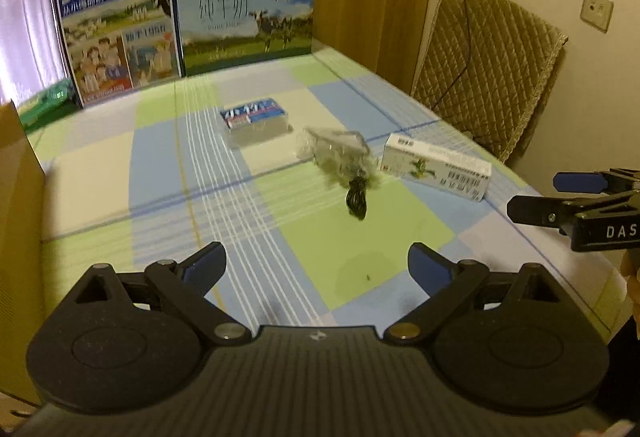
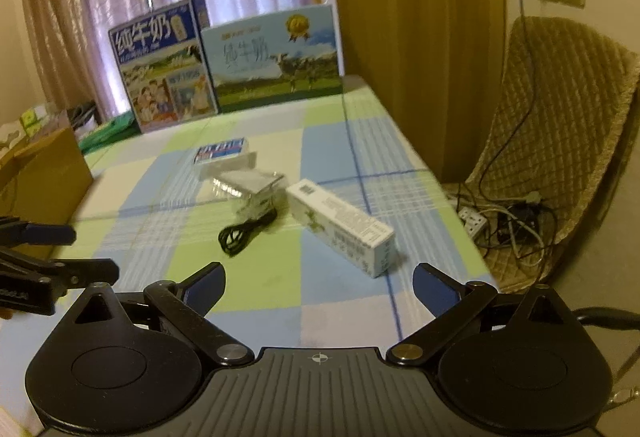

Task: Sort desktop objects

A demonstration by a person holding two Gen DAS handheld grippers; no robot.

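On the checked tablecloth [image 1: 140, 173] lie a blue tissue pack [image 1: 255, 119], a crumpled clear plastic bag [image 1: 336, 153] with a coiled black cable [image 1: 357, 199] at its near end, and a long white box [image 1: 436, 167] with green print. My left gripper [image 1: 316, 261] is open and empty, hovering short of the cable. The right gripper [image 1: 534, 195] enters from the right, close to the white box. In the right wrist view my right gripper [image 2: 318, 285] is open and empty; the white box [image 2: 344, 227], cable [image 2: 244, 233], bag [image 2: 252, 189] and tissue pack [image 2: 222, 153] lie ahead. The left gripper [image 2: 94, 253] shows at the left edge.
Two large milk cartons [image 1: 116, 25] [image 1: 246, 17] stand at the table's far end. A cardboard box [image 1: 18, 197] borders the left side. A quilted chair [image 2: 560, 141] stands off the table's right edge, with a power strip and tangled cords [image 2: 504, 221] on the floor.
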